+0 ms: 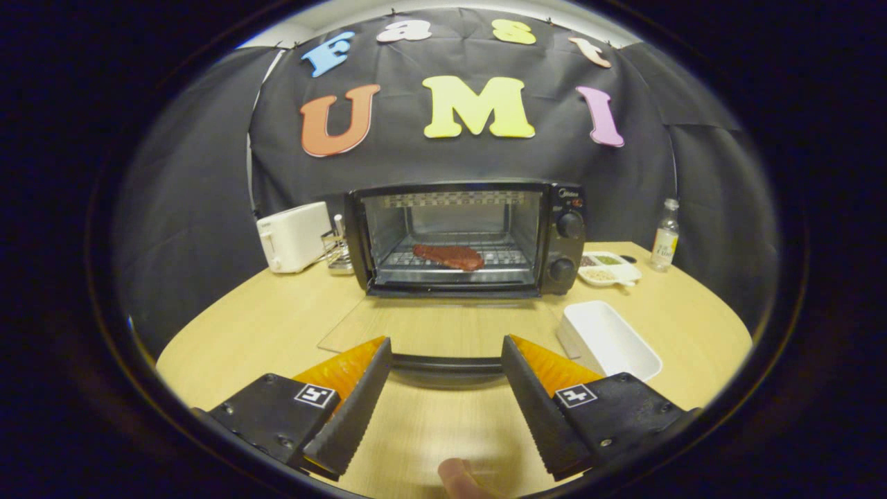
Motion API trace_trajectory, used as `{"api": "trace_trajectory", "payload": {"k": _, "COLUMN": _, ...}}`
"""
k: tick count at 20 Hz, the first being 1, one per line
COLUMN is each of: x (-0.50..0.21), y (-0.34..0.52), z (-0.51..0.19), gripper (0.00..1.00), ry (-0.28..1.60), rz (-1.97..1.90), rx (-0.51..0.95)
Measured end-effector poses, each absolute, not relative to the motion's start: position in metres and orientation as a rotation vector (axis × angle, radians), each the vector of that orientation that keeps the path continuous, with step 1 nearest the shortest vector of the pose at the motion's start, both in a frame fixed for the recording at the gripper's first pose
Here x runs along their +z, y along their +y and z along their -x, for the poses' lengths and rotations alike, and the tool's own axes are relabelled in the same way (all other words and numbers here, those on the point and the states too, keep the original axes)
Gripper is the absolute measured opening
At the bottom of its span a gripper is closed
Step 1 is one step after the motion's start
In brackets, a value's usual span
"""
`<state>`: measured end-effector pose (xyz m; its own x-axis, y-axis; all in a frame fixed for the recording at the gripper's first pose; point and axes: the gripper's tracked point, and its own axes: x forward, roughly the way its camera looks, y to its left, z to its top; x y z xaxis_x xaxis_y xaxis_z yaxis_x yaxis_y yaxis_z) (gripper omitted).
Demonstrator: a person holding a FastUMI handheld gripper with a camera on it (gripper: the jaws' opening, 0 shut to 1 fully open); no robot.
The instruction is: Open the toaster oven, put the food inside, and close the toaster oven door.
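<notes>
Claw [447, 346] gapes wide around the lowered door's handle [447, 363], steak [449, 256] beyond inside the toaster oven [565, 242]

Gripper view: fisheye camera rides just behind the gripper [447, 350], looks forward and slightly down along both spread fingers at lower centre of the frame. Sits low over the table [256, 333], near the lowered door's handle [447, 363]. Faces the toaster oven [466, 239] squarely at frame centre, booth wall behind.
</notes>
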<state>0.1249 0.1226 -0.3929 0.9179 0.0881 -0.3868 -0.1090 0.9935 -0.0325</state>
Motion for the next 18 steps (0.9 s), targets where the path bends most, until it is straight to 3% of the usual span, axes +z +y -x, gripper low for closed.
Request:
{"api": "trace_trajectory", "payload": {"k": 7, "x": -0.446, "y": 0.125, "z": -0.126, "gripper": 1.00, "ry": 0.560, "rz": 0.069, "rx": 0.063}}
{"api": "trace_trajectory", "payload": {"k": 14, "x": -0.444, "y": 0.126, "z": -0.132, "gripper": 1.00, "ry": 0.540, "rz": 0.056, "rx": 0.017}}
{"api": "trace_trajectory", "payload": {"k": 18, "x": -0.426, "y": 0.125, "z": -0.137, "gripper": 1.00, "ry": 0.431, "rz": 0.071, "rx": -0.006}}
